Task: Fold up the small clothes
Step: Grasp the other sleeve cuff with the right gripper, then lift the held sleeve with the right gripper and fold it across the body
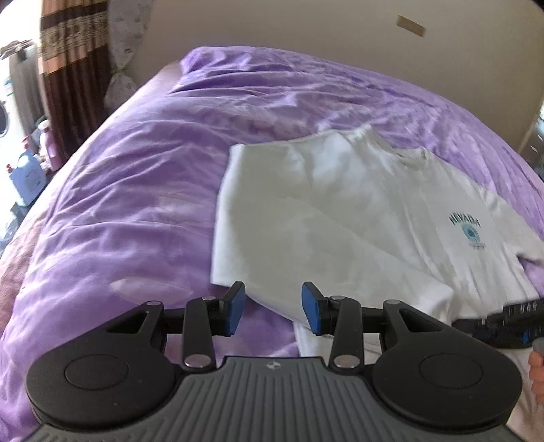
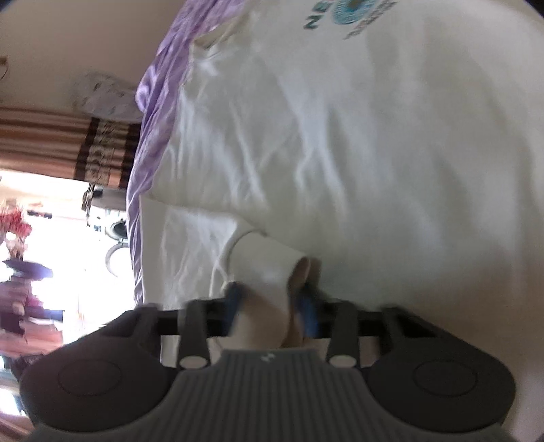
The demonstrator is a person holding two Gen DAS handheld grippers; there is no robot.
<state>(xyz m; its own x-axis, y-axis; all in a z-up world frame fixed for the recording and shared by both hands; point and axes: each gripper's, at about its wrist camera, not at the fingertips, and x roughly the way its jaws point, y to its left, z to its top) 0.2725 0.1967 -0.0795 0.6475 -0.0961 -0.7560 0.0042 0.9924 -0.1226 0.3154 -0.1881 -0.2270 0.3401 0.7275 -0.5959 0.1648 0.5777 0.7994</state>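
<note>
A white T-shirt [image 1: 357, 210] with a green "NEVADA" print lies on the purple bedspread [image 1: 119, 204], its left side folded over the body. My left gripper [image 1: 273, 307] is open and empty, just before the shirt's near edge. My right gripper [image 2: 270, 306] is tilted sideways and blurred; white cloth of the shirt [image 2: 340, 153] lies between its blue pads, which stand apart. The right gripper also shows in the left wrist view [image 1: 503, 323], low on the shirt's near right edge.
The bed fills both views and ends at a beige wall [image 1: 289, 23]. A brown curtain [image 1: 68, 68] and bottles [image 1: 27, 176] stand left of the bed. A person's fingers [image 1: 537, 374] show at the right edge.
</note>
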